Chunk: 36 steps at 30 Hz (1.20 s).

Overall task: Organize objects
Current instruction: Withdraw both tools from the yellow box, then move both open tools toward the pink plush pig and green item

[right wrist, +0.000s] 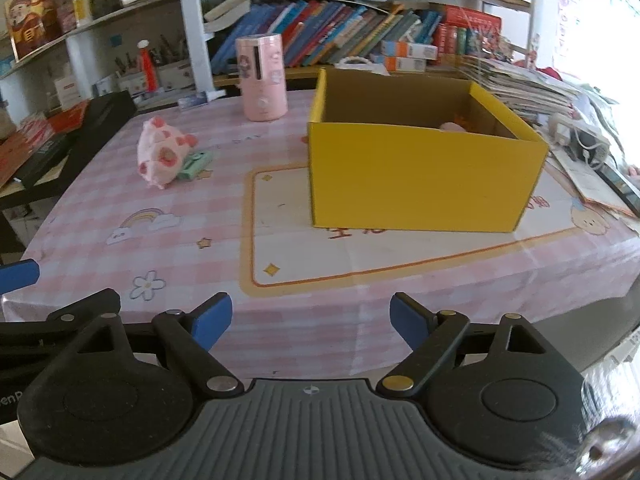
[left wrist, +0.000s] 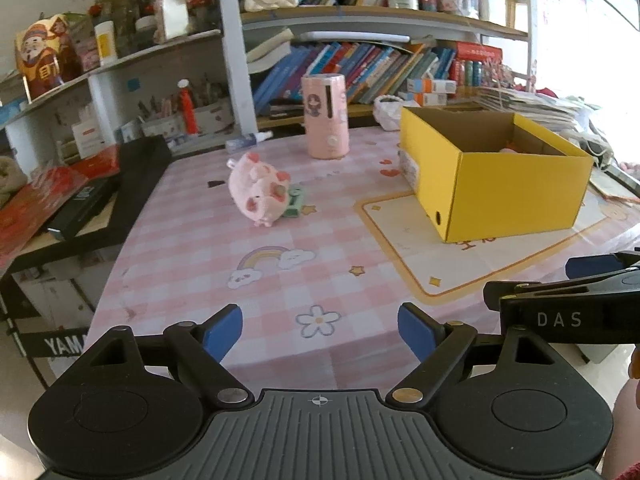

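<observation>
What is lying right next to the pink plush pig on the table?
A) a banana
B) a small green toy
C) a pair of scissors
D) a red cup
B: a small green toy lies against the plush pig on the table, well apart from the yellow box.

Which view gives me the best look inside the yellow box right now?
The right wrist view: the yellow box sits nearer and more central, its open top showing something pink by the far wall. The left wrist view shows the box cornerwise, off to the right, with just a pink sliver.
</observation>
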{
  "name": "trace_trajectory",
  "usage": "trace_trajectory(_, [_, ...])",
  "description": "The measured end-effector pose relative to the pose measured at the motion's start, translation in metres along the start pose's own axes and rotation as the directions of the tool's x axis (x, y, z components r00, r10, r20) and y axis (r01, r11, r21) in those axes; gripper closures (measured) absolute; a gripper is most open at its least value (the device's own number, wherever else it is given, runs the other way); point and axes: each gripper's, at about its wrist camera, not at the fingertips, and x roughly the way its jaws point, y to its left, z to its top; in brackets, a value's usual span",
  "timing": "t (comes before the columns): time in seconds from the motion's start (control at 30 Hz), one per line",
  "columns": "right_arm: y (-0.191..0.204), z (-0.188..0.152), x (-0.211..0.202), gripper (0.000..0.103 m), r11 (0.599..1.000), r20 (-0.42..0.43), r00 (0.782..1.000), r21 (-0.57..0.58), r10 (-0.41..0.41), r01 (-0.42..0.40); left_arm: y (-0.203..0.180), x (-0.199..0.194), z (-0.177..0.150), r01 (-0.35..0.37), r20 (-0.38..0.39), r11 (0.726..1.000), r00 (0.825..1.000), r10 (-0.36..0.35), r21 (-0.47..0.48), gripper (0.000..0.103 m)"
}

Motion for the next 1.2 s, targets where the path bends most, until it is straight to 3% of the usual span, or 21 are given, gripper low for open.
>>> trace_trajectory(0.73, [0.053,0.009,-0.003,0.017,0.994,0.035,0.996,-0.084,0.079,-0.075,0.048,-0.018,-0.008,-0.073,0.034,0.995,0.997,0.075,-0.071,0.014])
trace_trajectory(1.2, [0.068,0.021,0.012,0.017,0.988,0.025,0.995,-0.117,0.101,-0.097,0.060,-0.005,-0.003,-0.082,0.021,0.992,0.996,0.084,-0.098,0.014])
